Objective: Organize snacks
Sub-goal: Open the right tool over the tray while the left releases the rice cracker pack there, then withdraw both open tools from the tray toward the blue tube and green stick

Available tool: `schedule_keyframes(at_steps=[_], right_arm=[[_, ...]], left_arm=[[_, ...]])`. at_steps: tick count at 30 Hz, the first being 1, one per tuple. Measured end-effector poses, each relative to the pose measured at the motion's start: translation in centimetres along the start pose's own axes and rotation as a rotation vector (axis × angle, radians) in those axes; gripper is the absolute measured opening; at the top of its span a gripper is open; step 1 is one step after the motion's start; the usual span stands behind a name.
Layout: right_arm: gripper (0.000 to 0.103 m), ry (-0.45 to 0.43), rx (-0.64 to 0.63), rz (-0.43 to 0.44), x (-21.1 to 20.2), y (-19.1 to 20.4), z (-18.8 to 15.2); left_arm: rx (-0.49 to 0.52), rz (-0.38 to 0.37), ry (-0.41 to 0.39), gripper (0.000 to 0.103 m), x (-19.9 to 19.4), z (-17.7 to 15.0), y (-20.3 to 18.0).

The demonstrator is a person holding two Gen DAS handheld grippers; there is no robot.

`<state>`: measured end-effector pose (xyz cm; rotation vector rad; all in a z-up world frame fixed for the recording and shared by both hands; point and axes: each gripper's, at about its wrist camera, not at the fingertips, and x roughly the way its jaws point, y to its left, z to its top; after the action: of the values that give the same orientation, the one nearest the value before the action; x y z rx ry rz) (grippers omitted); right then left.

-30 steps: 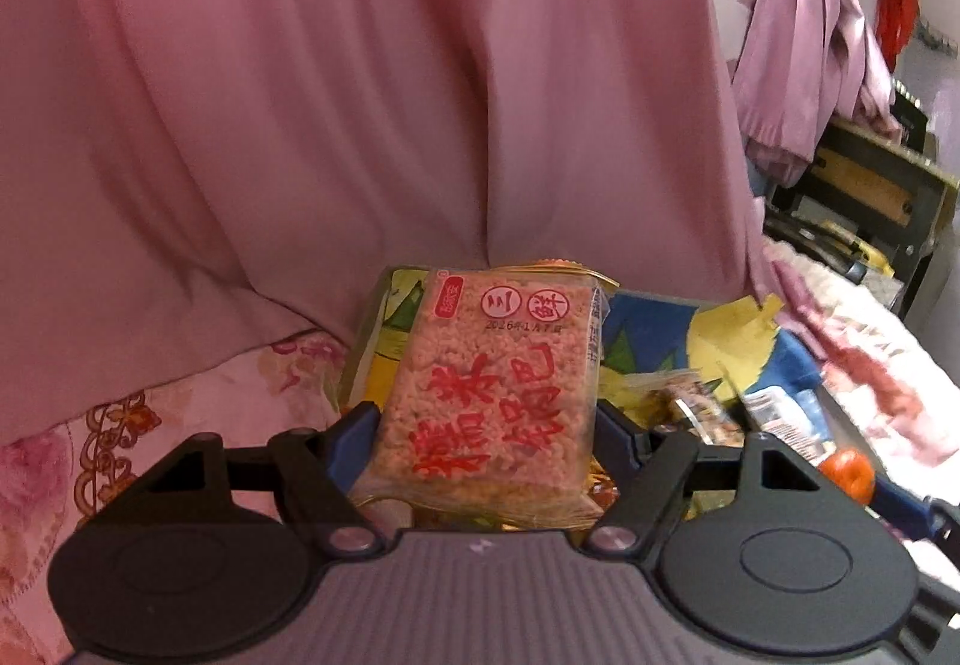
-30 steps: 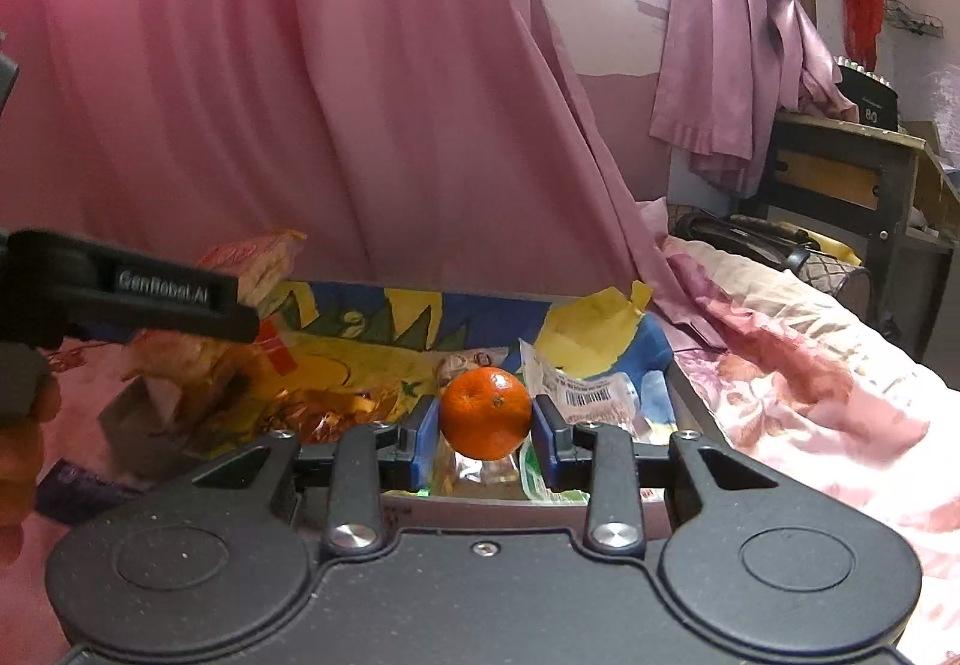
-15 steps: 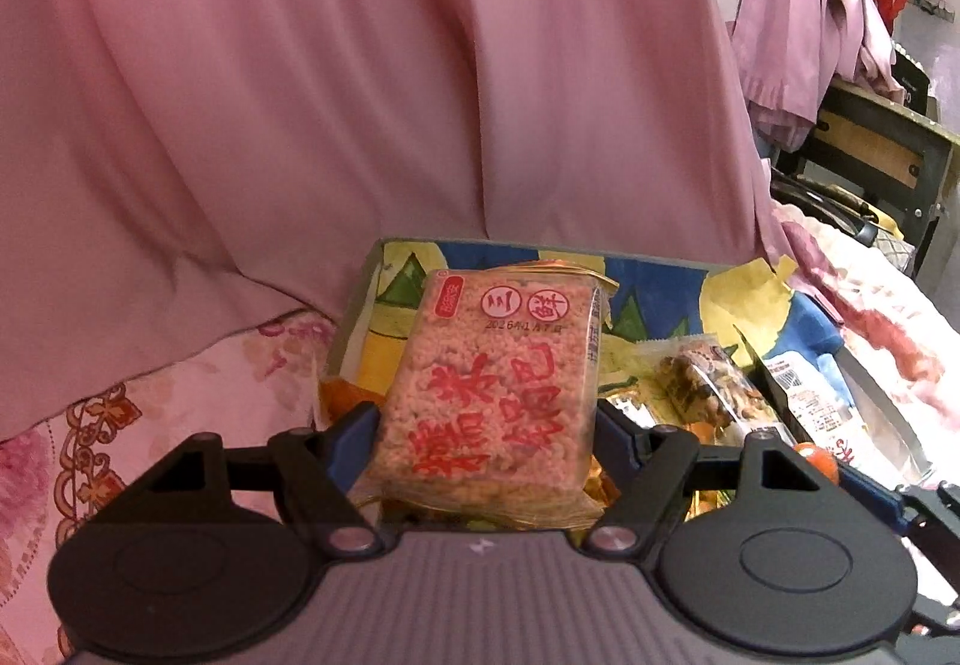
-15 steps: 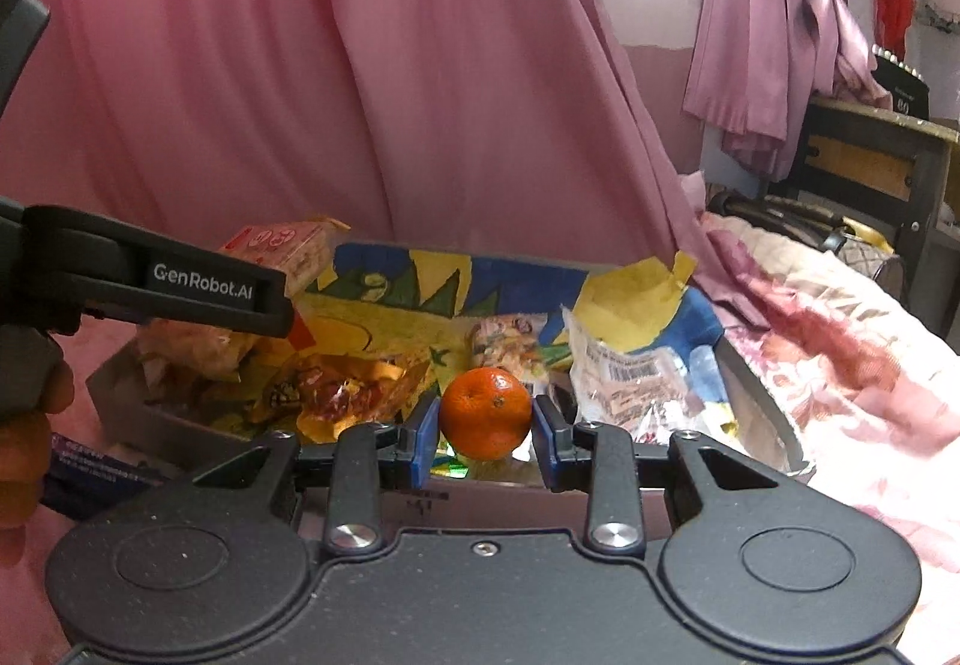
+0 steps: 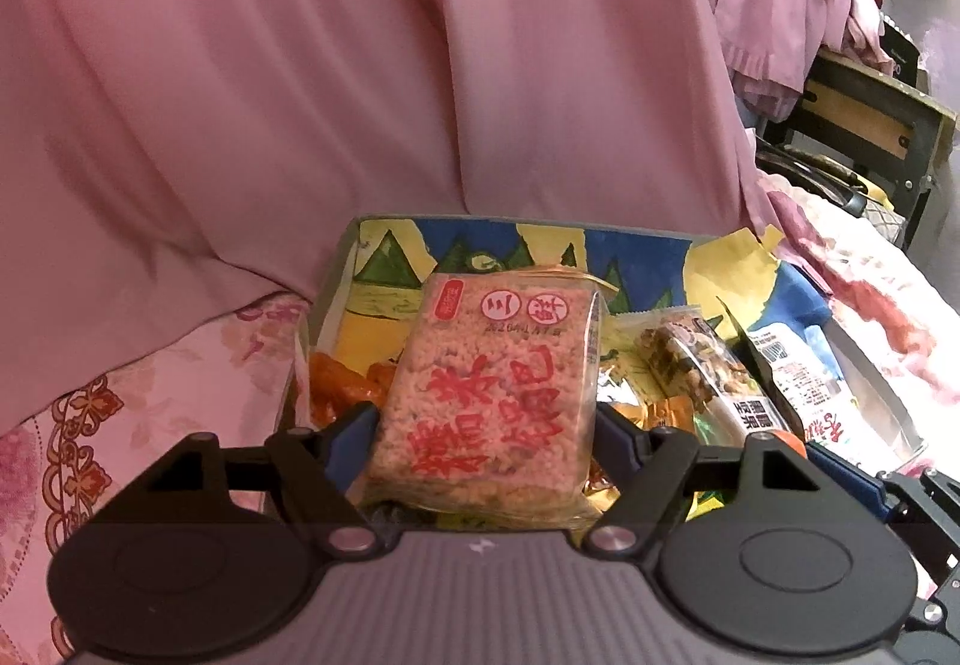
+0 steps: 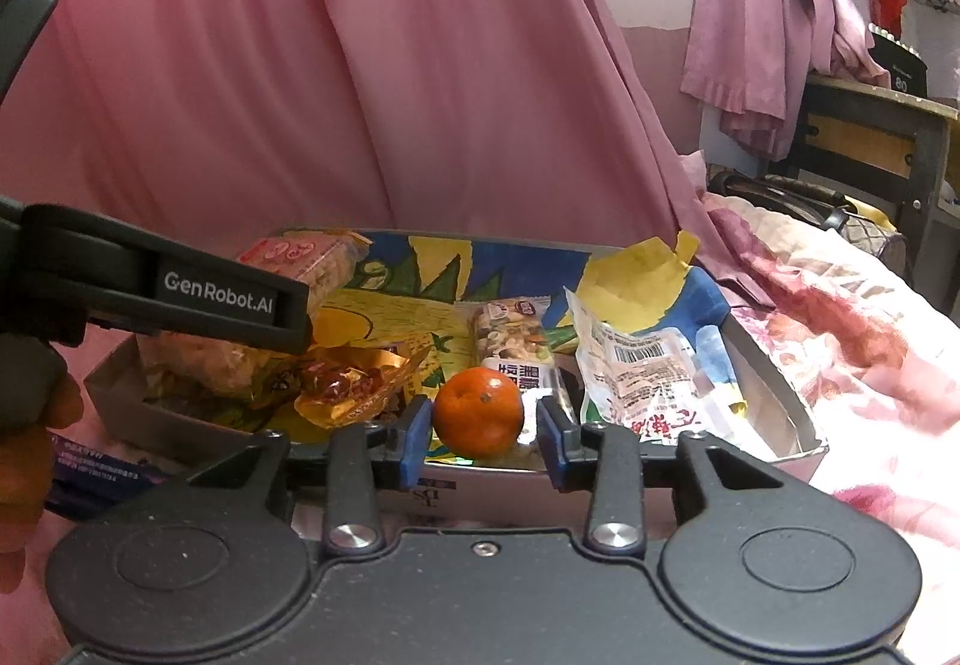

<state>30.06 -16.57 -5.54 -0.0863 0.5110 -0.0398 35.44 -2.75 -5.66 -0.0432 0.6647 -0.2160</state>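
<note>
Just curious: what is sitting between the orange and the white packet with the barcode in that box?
In the right wrist view, a nut bar packet lies between the orange and the white barcode packet, along with one blue finger.

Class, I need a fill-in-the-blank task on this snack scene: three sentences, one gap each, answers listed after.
1. The left gripper is shut on a clear-wrapped puffed rice cake block printed with ____ characters.
2. Between the right gripper's parted blue pads sits a small round ____ tangerine.
3. The snacks lie in a grey cardboard box lined with a colourful ____ drawing.

Answers: red; orange; cartoon
</note>
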Motion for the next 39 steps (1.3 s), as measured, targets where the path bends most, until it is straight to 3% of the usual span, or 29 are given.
schedule_keyframes(at_steps=[14,19,26,31,39], right_arm=[[0.071,-0.031,0.06,-0.012,-1.3,-0.8,0.8],[0.084,-0.065,0.126,-0.011,-3.6,-1.8,1.7],[0.098,-0.137,0.16,-0.007,-8.7,-2.9,2.8],[0.102,-0.172,0.177,0.004,-12.6,-3.5,2.8],[0.102,-0.181,0.196,0.026,-17.6,-4.4,2.0]], left_arm=[[-0.045,-0.029,-0.02,0.092,-1.5,0.9,0.1],[-0.084,-0.029,-0.101,0.102,-4.5,1.7,0.3],[-0.063,0.029,-0.238,0.102,-10.0,2.2,0.1],[-0.066,0.05,-0.306,0.103,-14.0,1.5,-0.1],[-0.038,0.102,-0.338,0.103,-19.6,-2.0,-0.4]])
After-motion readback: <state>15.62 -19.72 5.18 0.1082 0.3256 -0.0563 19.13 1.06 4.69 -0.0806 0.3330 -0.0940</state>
